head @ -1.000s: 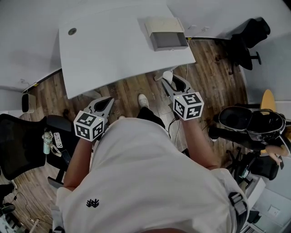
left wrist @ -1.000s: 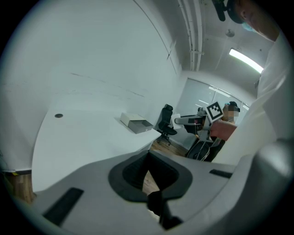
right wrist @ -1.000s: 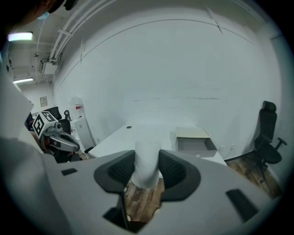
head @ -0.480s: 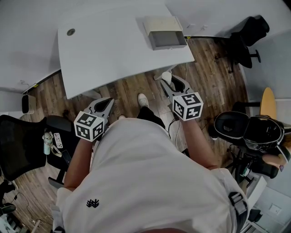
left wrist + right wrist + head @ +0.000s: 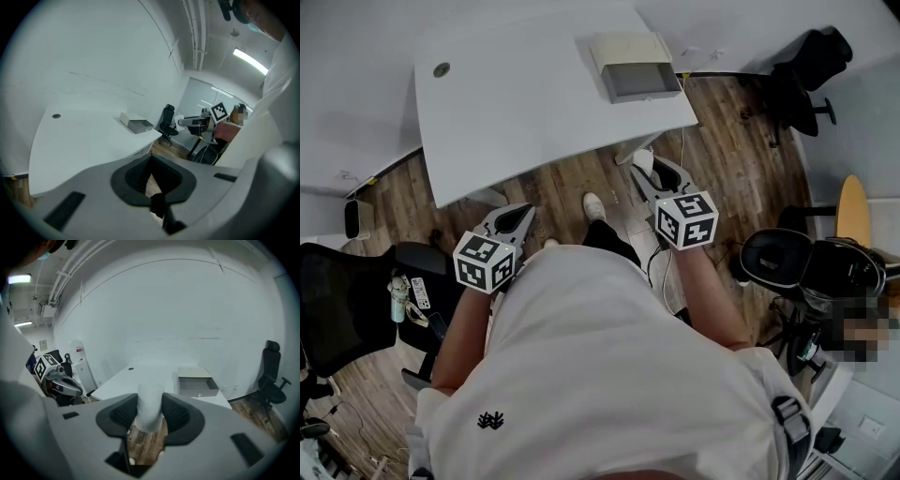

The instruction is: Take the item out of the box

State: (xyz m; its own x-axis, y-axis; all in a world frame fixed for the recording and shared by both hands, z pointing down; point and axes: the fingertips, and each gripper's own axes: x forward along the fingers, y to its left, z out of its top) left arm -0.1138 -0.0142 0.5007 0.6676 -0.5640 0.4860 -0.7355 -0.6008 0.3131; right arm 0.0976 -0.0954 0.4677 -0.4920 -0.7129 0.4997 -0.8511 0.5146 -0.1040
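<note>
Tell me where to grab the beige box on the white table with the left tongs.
Probably the top panel's front edge on the beige box, coming from the near side of the white table. Its grey open front faces the person, so one jaw could slip in under that thin panel. The right tongs hold a white cylinder.

White short-sleeved shirt (image 5: pixel 609 375), small black emblem (image 5: pixel 491 419) on it. Left gripper (image 5: pixel 528 209) and right gripper (image 5: pixel 641 170): grey, black-padded jaws, black-and-white marker cubes (image 5: pixel 485 261).
</note>
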